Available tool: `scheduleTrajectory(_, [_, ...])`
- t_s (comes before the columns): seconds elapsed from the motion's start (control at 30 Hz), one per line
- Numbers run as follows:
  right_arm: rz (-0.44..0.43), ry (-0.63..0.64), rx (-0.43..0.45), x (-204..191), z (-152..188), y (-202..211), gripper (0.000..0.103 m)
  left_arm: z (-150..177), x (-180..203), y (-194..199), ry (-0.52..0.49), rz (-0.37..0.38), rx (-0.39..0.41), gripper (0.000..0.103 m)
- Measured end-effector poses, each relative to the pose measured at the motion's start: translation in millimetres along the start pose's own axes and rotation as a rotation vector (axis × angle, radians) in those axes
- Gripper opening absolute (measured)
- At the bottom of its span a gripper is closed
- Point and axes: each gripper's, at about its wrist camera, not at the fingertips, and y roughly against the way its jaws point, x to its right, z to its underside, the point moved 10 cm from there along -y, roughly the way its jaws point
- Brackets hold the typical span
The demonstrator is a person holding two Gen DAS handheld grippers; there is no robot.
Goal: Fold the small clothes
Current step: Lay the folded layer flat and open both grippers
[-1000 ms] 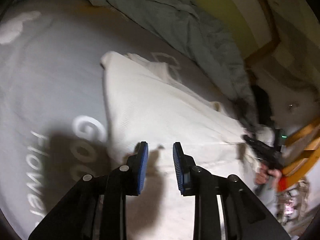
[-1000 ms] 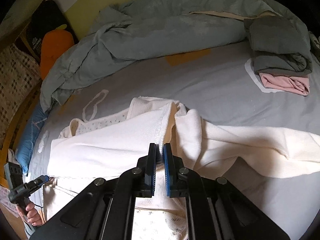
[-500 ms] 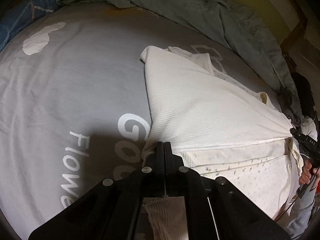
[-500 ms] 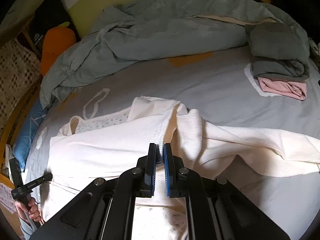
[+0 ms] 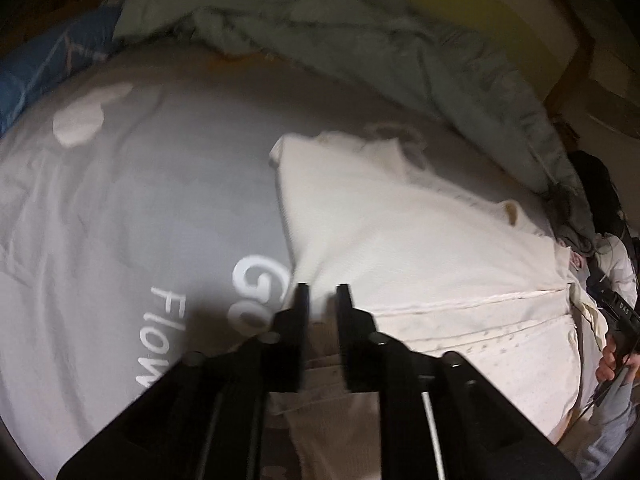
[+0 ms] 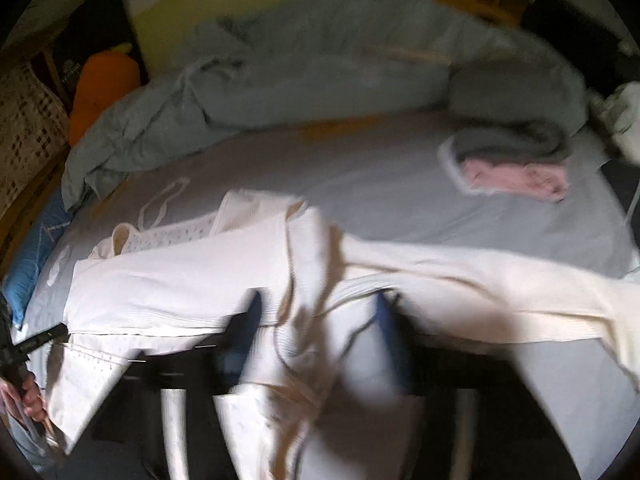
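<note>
A cream ribbed garment (image 5: pixel 400 240) lies spread on the grey bed sheet (image 5: pixel 120 240), over a dotted white piece. My left gripper (image 5: pixel 322 300) hovers at the garment's near left edge. Its jaws are opening, a narrow gap shows between them, and cloth lies in that gap without being pinched. The right wrist view is blurred by motion. There my right gripper (image 6: pixel 318 308) has its jaws opening wide, with a raised fold of the garment (image 6: pixel 180 280) loose between them. One sleeve (image 6: pixel 480 280) trails off to the right.
A rumpled grey-green duvet (image 6: pixel 320 72) fills the back of the bed. A folded grey and pink pile (image 6: pixel 516 168) sits at the back right. An orange cushion (image 6: pixel 104 80) and a blue pillow (image 5: pixel 40 72) lie at the far edge. A person's hand (image 5: pixel 616 356) shows at the right.
The left jaws closed on the garment's edge, then parted a little. The right jaws, shut on a fold before, have sprung wide apart and the fold has dropped loose.
</note>
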Motion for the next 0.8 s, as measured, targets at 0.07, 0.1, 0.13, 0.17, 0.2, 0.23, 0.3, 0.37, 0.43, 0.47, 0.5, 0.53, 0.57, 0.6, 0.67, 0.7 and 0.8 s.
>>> scheduleTrajectory(0.07, [0.001,0.027,0.022,3,2,14,0.066,-7,9,12,-0.054,-0.031,0.081,0.021])
scheduleTrajectory(0.1, [-0.007,0.029,0.028,6,4,20,0.066,-9,15,17,-0.079,-0.036,0.114,0.03])
scheduleTrajectory(0.13, [-0.007,0.018,0.043,10,7,25,0.066,-11,20,23,-0.096,-0.034,0.149,0.035])
scheduleTrajectory(0.17, [-0.003,0.007,0.057,14,9,29,0.068,-14,25,30,-0.107,-0.031,0.195,0.043])
scheduleTrajectory(0.2, [0.007,-0.007,0.082,19,12,34,0.075,-15,30,36,-0.122,-0.034,0.239,0.05])
scheduleTrajectory(0.23, [0.025,-0.014,0.116,26,15,38,0.087,-17,35,45,-0.144,-0.04,0.286,0.053])
scheduleTrajectory(0.3, [0.086,-0.023,0.189,35,18,46,0.091,-21,50,60,-0.197,-0.062,0.393,0.068])
scheduleTrajectory(0.37, [0.128,-0.035,0.246,45,20,51,0.091,-23,66,76,-0.239,-0.067,0.5,0.086])
scheduleTrajectory(0.43, [0.138,-0.058,0.236,52,20,45,0.092,-22,74,87,-0.244,-0.056,0.565,0.103])
scheduleTrajectory(0.47, [0.136,-0.072,0.219,57,21,42,0.092,-22,75,90,-0.237,-0.047,0.584,0.103])
scheduleTrajectory(0.5, [0.137,-0.094,0.2,62,21,39,0.092,-21,76,90,-0.232,-0.04,0.59,0.103])
scheduleTrajectory(0.53, [0.137,-0.125,0.19,67,21,37,0.092,-21,75,90,-0.226,-0.036,0.59,0.103])
scheduleTrajectory(0.57, [0.133,-0.143,0.198,72,21,36,0.092,-21,72,88,-0.216,-0.042,0.588,0.103])
scheduleTrajectory(0.6, [0.132,-0.164,0.222,76,20,38,0.092,-20,68,86,-0.202,-0.052,0.588,0.103])
scheduleTrajectory(0.67, [0.162,-0.168,0.263,80,20,43,0.092,-19,62,84,-0.177,-0.068,0.6,0.103])
scheduleTrajectory(0.7, [0.182,-0.152,0.275,79,19,44,0.092,-18,60,82,-0.17,-0.076,0.61,0.103])
scheduleTrajectory(0.8, [0.2,-0.074,0.294,72,15,47,0.102,-12,61,74,-0.17,-0.109,0.606,0.103])
